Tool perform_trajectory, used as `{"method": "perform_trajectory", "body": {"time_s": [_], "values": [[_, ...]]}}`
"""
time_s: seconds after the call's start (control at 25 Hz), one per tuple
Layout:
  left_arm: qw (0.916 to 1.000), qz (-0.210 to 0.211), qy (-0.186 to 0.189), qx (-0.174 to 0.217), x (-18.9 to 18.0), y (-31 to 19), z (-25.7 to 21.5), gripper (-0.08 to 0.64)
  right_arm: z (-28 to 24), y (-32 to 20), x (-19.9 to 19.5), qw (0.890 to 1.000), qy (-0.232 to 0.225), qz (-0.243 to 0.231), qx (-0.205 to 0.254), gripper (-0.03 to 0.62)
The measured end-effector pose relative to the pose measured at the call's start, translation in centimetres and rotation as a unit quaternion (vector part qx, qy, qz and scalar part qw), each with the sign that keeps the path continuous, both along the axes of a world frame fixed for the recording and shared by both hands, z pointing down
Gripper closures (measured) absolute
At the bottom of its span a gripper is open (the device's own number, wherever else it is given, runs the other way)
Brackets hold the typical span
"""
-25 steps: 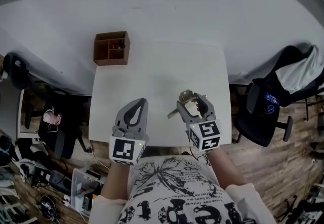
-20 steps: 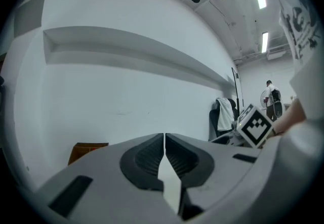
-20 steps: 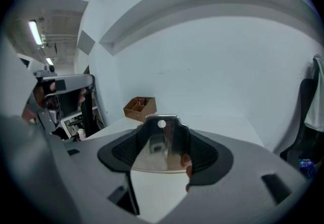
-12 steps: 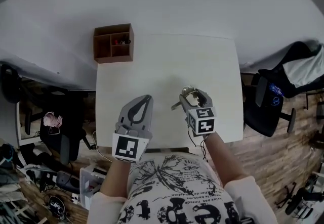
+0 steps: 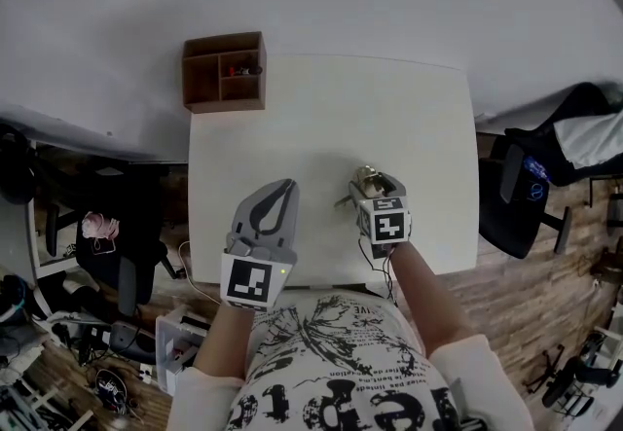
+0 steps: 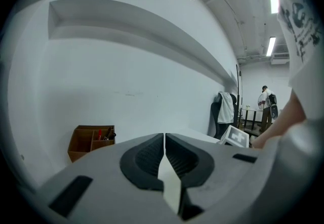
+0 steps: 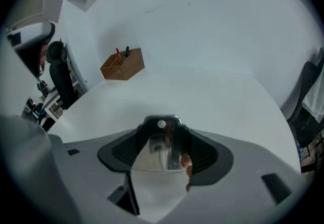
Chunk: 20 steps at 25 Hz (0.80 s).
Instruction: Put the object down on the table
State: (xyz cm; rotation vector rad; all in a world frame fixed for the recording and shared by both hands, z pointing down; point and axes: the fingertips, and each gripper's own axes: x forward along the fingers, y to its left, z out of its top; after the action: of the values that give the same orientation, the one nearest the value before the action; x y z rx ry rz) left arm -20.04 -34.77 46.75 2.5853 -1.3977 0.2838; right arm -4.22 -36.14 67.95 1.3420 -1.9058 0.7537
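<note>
A shiny metal object (image 5: pixel 363 177) sits between the jaws of my right gripper (image 5: pixel 368 186), which is shut on it over the near right part of the white table (image 5: pixel 321 118). A thin part of it sticks out to the left. In the right gripper view the reflective object (image 7: pixel 163 143) fills the gap in the right gripper (image 7: pixel 162 123), with the tabletop just beyond. My left gripper (image 5: pixel 280 192) hovers over the table's near left part, shut and holding nothing. The left gripper (image 6: pixel 164 141) shows its jaws pressed together.
A brown wooden organizer box (image 5: pixel 225 71) with pens stands at the table's far left corner, also seen as the box (image 6: pixel 91 141) and the box (image 7: pixel 123 63). A black office chair (image 5: pixel 531 188) stands right of the table. Clutter lies on the floor at the left.
My right gripper with the metal object has sunk closer to the tabletop and looks smaller in the head view. The left gripper has hardly moved. The head camera has shifted.
</note>
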Motion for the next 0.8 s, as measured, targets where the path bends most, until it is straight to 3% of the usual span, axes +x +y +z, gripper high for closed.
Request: {"method": "perform_trajectory", "body": {"time_s": [0.52, 0.8], "values": [[0.9997, -0.011, -0.01, -0.018, -1.2, 0.2, 2.6, 0.548, 2.4, 0.1, 0.0, 0.997, 0.047, 0.01, -0.052, 0.311], [0.9997, -0.021, -0.016, -0.001, -1.6, 0.1, 2.5, 0.548, 2.3, 0.0, -0.2, 0.997, 0.029, -0.005, -0.065, 0.305]]}}
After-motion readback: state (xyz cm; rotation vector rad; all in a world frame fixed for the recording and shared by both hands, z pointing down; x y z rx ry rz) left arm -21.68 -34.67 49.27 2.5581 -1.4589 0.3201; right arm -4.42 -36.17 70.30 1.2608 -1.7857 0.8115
